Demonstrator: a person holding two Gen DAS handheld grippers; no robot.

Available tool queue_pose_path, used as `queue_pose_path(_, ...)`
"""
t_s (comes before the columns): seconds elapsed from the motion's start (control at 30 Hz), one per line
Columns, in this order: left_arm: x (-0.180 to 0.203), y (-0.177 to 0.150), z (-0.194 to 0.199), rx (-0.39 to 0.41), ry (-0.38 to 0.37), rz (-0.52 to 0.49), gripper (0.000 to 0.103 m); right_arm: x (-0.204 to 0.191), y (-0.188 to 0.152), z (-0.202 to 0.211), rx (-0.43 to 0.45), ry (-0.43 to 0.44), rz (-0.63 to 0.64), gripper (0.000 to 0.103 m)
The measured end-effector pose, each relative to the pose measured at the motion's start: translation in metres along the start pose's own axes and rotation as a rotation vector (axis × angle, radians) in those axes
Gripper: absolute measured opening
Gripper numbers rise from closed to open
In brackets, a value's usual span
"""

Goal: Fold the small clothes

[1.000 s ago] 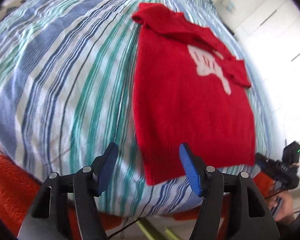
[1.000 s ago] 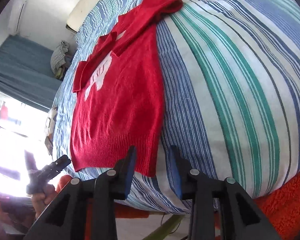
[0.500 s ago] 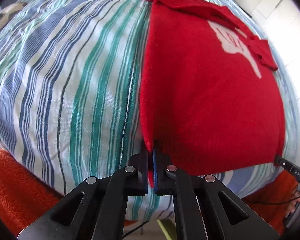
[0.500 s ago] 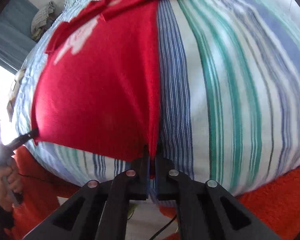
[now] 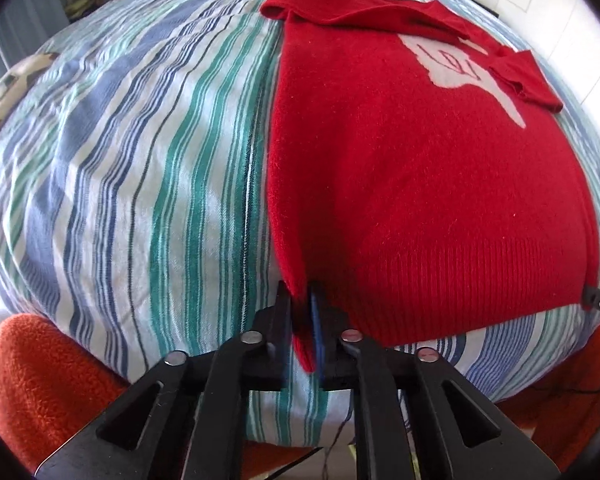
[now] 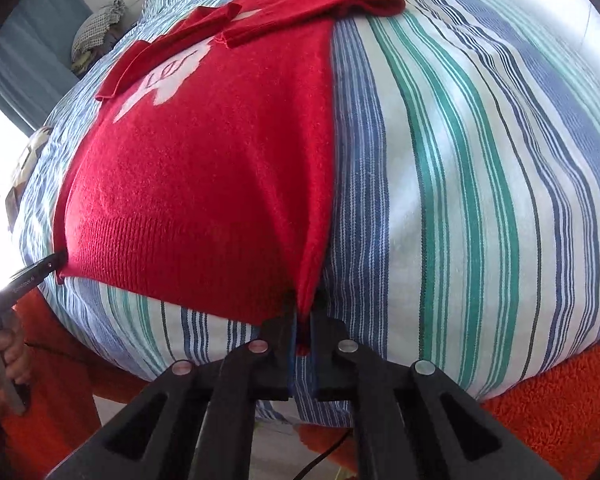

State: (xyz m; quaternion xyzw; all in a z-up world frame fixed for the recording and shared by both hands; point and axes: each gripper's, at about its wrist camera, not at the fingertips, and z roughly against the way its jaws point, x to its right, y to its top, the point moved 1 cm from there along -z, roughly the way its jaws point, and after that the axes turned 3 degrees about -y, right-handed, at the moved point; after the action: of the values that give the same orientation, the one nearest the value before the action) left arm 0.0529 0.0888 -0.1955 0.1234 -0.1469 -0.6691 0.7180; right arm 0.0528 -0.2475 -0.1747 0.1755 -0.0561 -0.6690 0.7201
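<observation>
Sweater motif: the red sweater (image 6: 204,168) carries a white patch (image 6: 172,76) with red lettering; in the right wrist view it looks like "Ler", though the last letters are not sure.
Same motif, left wrist view: the white patch (image 5: 456,66) shows red strokes at an angle that cannot be read as letters.
Left gripper side print: small pale print runs along the left gripper (image 6: 28,280) arm, too blurred to read.
</observation>
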Motion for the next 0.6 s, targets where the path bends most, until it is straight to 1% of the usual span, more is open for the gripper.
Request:
queue_pose_path(0.03, 0.002, 0.000, 0.001, -0.008, 0.020, -0.007, 0.035, -0.004, 0.002, -0.001, -0.005, -0.003, 0.008, 0.008)
queue_pose_path(0.07, 0.002, -0.001, 0.002, -0.019, 0.026, -0.016, 0.041, -0.005, 0.003, 0.001, -0.012, -0.005, 0.018, 0.012)
queue_pose_path(0.1, 0.003, -0.002, 0.003, -0.035, 0.038, -0.021, 0.060, -0.006, 0.003, 0.003, -0.019, -0.001, 0.024, 0.015)
queue_pose_path(0.13, 0.001, -0.004, 0.005, -0.049, 0.060, -0.021, 0.076, -0.006, 0.002, 0.005, -0.029, 0.005, 0.026, 0.024)
queue_pose_path(0.17, -0.002, -0.007, 0.006, -0.066, 0.074, -0.016, 0.079, -0.005, 0.002, 0.006, -0.044, 0.017, 0.028, 0.034)
queue_pose_path(0.23, -0.009, -0.013, 0.006, -0.109, 0.060, -0.001, 0.080, -0.002, -0.001, 0.010, -0.083, 0.038, 0.041, 0.045)
queue_pose_path(0.3, -0.020, -0.022, 0.007, -0.160, 0.069, 0.025, 0.080, 0.005, -0.002, 0.015, -0.130, 0.039, 0.078, 0.046)
queue_pose_path(0.33, -0.026, -0.025, 0.011, -0.165, 0.080, 0.039, 0.080, 0.012, 0.001, 0.020, -0.148, 0.020, 0.107, 0.046)
queue_pose_path(0.37, -0.035, -0.028, 0.019, -0.150, 0.085, 0.066, 0.080, 0.017, 0.005, 0.027, -0.143, -0.003, 0.127, 0.046)
queue_pose_path(0.4, -0.042, -0.028, 0.028, -0.127, 0.082, 0.095, 0.080, 0.023, 0.013, 0.037, -0.121, -0.033, 0.150, 0.046)
queue_pose_path(0.43, -0.051, -0.029, 0.039, -0.096, 0.073, 0.132, 0.080, 0.028, 0.029, 0.051, -0.078, -0.070, 0.182, 0.046)
queue_pose_path(0.5, -0.069, -0.027, 0.057, -0.041, 0.062, 0.203, 0.080, 0.025, 0.061, 0.069, 0.000, -0.110, 0.234, 0.047)
queue_pose_path(0.53, -0.075, -0.024, 0.063, -0.022, 0.065, 0.228, 0.080, 0.012, 0.085, 0.077, 0.058, -0.099, 0.282, 0.052)
queue_pose_path(0.57, -0.079, -0.021, 0.068, -0.007, 0.071, 0.245, 0.080, -0.003, 0.105, 0.080, 0.105, -0.075, 0.339, 0.059)
queue_pose_path(0.6, -0.083, -0.018, 0.072, 0.011, 0.078, 0.260, 0.080, -0.022, 0.123, 0.076, 0.141, -0.053, 0.407, 0.062)
